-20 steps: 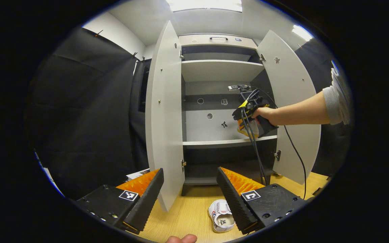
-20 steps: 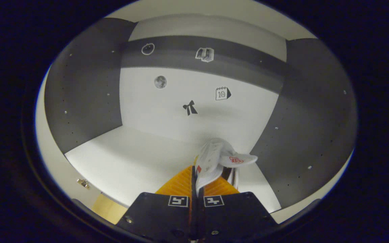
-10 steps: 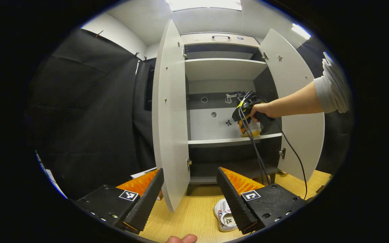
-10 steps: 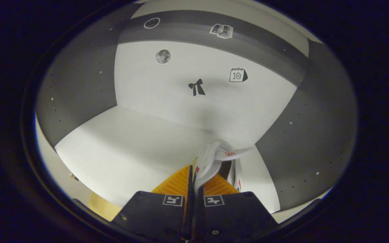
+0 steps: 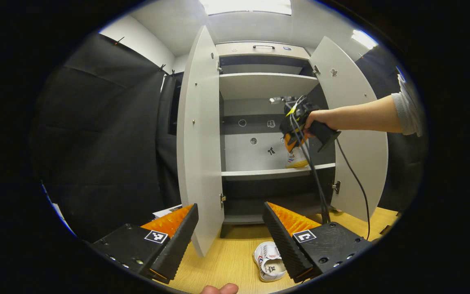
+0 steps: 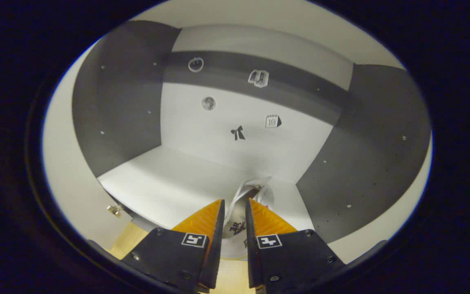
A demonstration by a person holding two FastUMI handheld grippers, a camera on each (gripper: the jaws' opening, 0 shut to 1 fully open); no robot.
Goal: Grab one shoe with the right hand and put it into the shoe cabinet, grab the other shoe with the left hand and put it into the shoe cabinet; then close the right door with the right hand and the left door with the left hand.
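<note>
**One shoe shelved, one on surface**

Left gripper (image 5: 230,232): fingers spread wide, empty, above the surface (image 5: 227,265). Second shoe (image 5: 270,266) lies near the surface's front edge. Right gripper (image 6: 233,210): fingers slightly parted, released. First shoe (image 6: 246,204) rests at the shelf's (image 6: 169,188) right end. Both doors (image 5: 197,134) open.

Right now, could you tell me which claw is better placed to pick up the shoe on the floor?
Left. The left claw hangs open just above the floor shoe; the right claw is up at the cabinet shelf.
</note>
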